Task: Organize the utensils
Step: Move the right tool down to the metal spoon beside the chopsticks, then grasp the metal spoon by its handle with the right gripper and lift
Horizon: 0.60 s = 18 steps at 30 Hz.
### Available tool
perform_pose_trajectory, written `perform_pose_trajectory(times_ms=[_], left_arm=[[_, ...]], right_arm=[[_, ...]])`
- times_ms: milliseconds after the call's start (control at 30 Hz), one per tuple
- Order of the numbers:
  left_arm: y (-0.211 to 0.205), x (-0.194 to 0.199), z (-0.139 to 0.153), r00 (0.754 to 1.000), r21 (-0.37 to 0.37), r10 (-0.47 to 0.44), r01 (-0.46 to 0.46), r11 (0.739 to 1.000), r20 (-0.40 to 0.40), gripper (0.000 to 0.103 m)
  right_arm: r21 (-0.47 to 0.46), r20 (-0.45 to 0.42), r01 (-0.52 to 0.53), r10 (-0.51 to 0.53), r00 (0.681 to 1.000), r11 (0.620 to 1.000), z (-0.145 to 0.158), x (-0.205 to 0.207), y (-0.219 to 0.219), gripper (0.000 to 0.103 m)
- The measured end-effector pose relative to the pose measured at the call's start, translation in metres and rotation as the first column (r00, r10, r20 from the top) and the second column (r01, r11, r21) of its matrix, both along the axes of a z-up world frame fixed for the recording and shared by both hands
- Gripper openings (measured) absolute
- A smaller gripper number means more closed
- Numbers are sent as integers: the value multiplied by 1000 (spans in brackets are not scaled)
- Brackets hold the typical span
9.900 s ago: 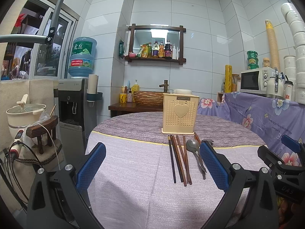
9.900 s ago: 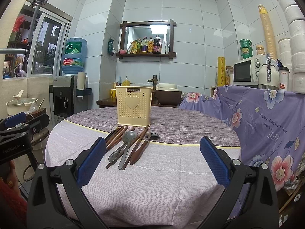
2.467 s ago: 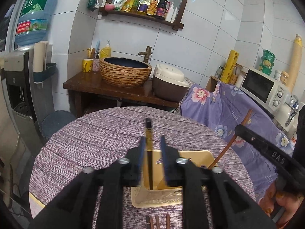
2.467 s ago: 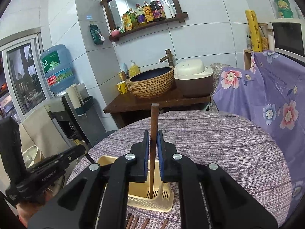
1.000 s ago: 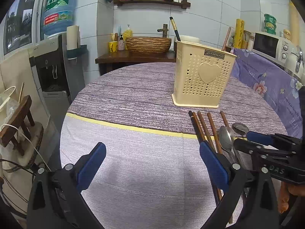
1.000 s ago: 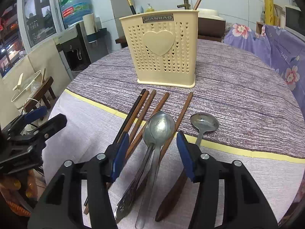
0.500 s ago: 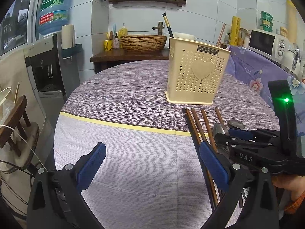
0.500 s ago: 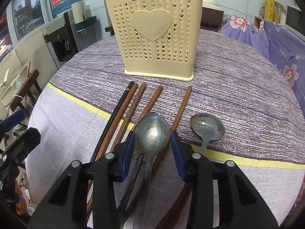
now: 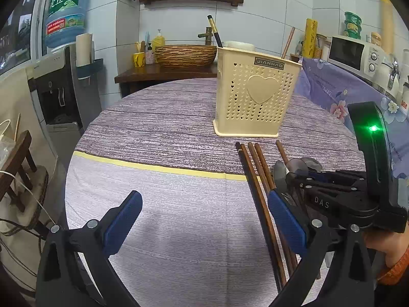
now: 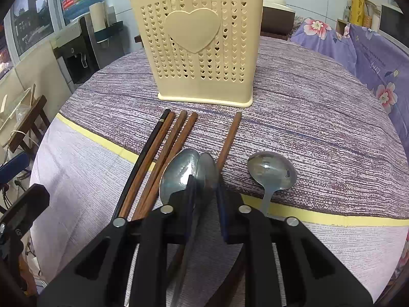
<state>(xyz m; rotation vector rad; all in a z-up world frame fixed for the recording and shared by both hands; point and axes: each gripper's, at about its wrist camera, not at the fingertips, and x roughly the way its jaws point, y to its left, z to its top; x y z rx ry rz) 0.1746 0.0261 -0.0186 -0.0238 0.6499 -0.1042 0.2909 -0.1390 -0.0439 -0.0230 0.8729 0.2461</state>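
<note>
Steel spoon [image 10: 204, 176] (stiff, light, slick) sits tipped on edge between my right gripper [image 10: 204, 204] as its jaws close at the neck, where it should hold best.

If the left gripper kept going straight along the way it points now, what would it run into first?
Probably the bare tablecloth: the open left gripper points down at an empty patch, with the chopsticks off to its right. Depth is unclear.

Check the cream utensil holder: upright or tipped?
Upright: the holder stands flat on its base on the tablecloth, two chopsticks poking out.
</note>
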Motion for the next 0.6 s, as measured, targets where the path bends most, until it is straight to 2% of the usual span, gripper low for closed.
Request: perform_pose_trajectory(times_ms=[267, 333, 433, 533, 600], left_arm=[[-1, 1, -2, 1000, 2, -3, 3, 1000, -10, 97], [-2, 2, -3, 1000, -2, -5, 5, 1000, -15, 97], [-4, 3, -4, 1000, -1, -11, 11, 1000, -20, 97], [-7, 5, -6, 1000, -4, -17, 16, 1000, -26, 97], [-10, 6, -7, 999, -1, -24, 24, 1000, -31, 97]], right_arm=[[55, 27, -2, 1, 1000, 999, 8, -9, -11, 11], [91, 38, -2, -1, 999, 996, 11, -12, -17, 7], [160, 17, -6, 4, 1000, 987, 14, -12, -29, 7], [164, 36, 21, -28, 999, 986, 17, -14, -39, 7], [238, 23, 28, -35, 999, 971, 21, -17, -51, 7]])
